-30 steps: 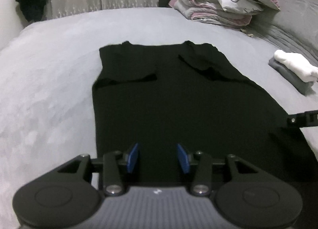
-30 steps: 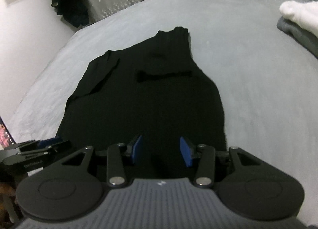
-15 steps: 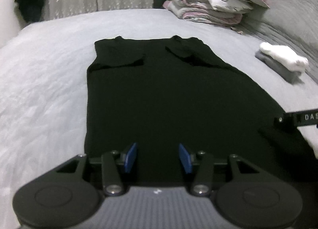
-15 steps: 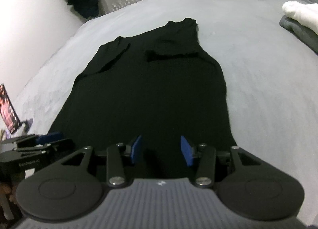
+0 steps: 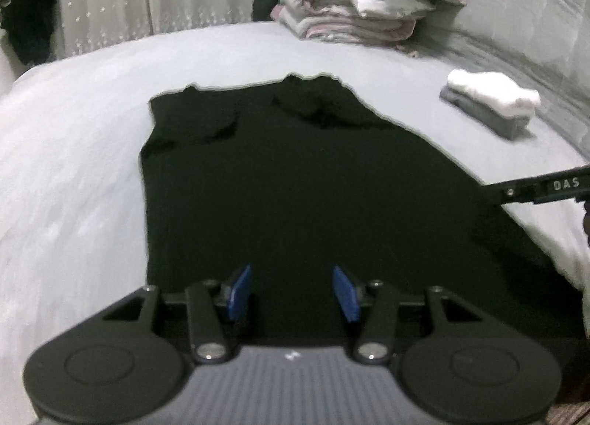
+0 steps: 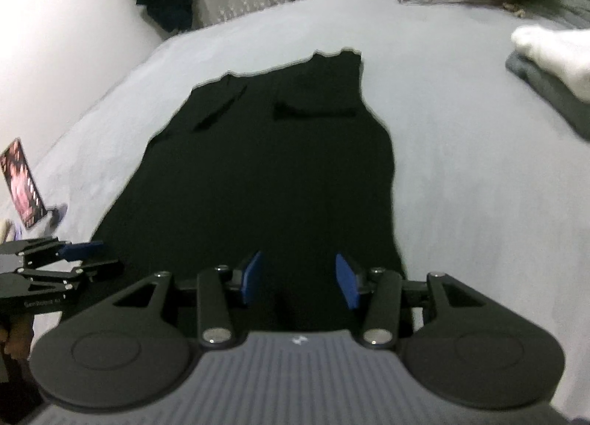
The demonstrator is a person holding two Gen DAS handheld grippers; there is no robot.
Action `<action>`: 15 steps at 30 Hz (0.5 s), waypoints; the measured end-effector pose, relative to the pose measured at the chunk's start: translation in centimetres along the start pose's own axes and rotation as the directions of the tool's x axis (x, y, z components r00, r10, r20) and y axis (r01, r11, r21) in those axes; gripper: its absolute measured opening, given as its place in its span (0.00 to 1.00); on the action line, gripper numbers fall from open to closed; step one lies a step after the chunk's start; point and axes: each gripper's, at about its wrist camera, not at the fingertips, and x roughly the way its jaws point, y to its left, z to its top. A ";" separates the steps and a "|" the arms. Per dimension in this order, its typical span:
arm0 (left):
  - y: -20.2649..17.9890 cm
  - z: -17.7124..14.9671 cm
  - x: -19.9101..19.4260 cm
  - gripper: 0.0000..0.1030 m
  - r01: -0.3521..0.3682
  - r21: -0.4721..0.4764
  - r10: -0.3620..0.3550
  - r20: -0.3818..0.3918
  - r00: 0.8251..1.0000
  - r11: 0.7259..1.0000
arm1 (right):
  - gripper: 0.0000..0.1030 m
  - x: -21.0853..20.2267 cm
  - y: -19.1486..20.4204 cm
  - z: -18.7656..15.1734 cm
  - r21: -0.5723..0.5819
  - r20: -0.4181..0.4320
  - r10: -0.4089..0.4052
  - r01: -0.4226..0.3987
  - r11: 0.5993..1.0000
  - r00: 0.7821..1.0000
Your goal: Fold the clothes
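Observation:
A black sleeveless garment [image 5: 295, 185] lies flat on the grey bed [image 5: 73, 166], neck end far and hem near me, with both shoulder parts folded inward. My left gripper [image 5: 293, 288] hovers over the near hem, blue pads apart and nothing between them. The right wrist view shows the same garment [image 6: 276, 166] with my right gripper [image 6: 298, 277] open over its near hem, towards the right edge. The left gripper [image 6: 66, 259] appears at that view's left edge, and the right gripper [image 5: 534, 189] pokes in at the left wrist view's right edge.
A folded white and grey pile [image 5: 490, 104] sits on the bed to the garment's right. Stacked bedding and a pillow [image 5: 361, 8] lie at the far end. Dark clothes [image 5: 25, 19] hang by the curtain. A phone on a stand [image 6: 22, 185] is at the left.
Both grippers have drawn back from the garment and risen slightly, so the garment looks smaller and more of the bed shows. Both pairs of pads stay apart and empty.

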 end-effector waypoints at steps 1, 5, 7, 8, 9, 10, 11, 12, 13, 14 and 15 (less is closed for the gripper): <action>-0.1 1.0 0.5 0.50 0.005 0.003 -0.005 0.010 1.000 1.000 | 0.48 0.2 -0.2 0.9 0.003 0.015 0.005 -0.005 1.000 1.000; -0.2 5.6 4.6 0.50 0.002 0.036 -0.003 0.043 0.999 0.999 | 0.48 2.1 -1.0 5.0 -0.013 0.067 -0.002 0.003 1.000 0.998; -0.2 7.6 7.2 0.49 -0.005 0.042 0.003 0.058 0.998 0.999 | 0.48 3.6 -1.5 7.0 -0.039 0.088 -0.017 0.021 0.999 0.996; -0.1 8.6 8.7 0.49 -0.008 0.043 0.005 0.065 0.998 0.999 | 0.48 4.5 -2.0 7.9 -0.045 0.096 -0.019 0.023 0.999 0.995; 0.1 9.7 10.3 0.49 -0.010 0.040 0.007 0.074 0.997 0.999 | 0.48 5.5 -2.5 8.8 -0.050 0.103 -0.020 0.026 0.998 0.994; 0.3 10.6 11.7 0.49 -0.016 0.036 0.013 0.085 0.996 0.999 | 0.48 6.4 -3.0 9.7 -0.055 0.110 -0.022 0.028 0.998 0.994; 0.4 11.5 13.1 0.49 -0.023 0.033 0.020 0.096 0.995 0.999 | 0.48 7.5 -3.7 10.6 -0.056 0.112 -0.023 0.030 0.998 0.993; 0.6 12.3 14.3 0.49 -0.033 0.032 0.029 0.108 0.994 0.999 | 0.48 8.5 -4.3 11.4 -0.054 0.112 -0.027 0.033 0.998 0.993; 0.7 13.0 15.4 0.49 -0.043 0.035 0.039 0.120 0.992 0.998 | 0.48 9.3 -5.1 12.0 -0.050 0.113 -0.029 0.035 0.998 0.993; 0.8 13.6 16.6 0.49 -0.055 0.036 0.050 0.127 0.991 0.998 | 0.48 10.3 -5.7 12.7 -0.045 0.115 -0.029 0.034 0.998 0.993; 0.9 14.2 17.7 0.49 -0.066 0.038 0.060 0.134 0.989 0.997 | 0.48 11.1 -6.4 13.3 -0.038 0.121 -0.021 0.026 0.999 0.992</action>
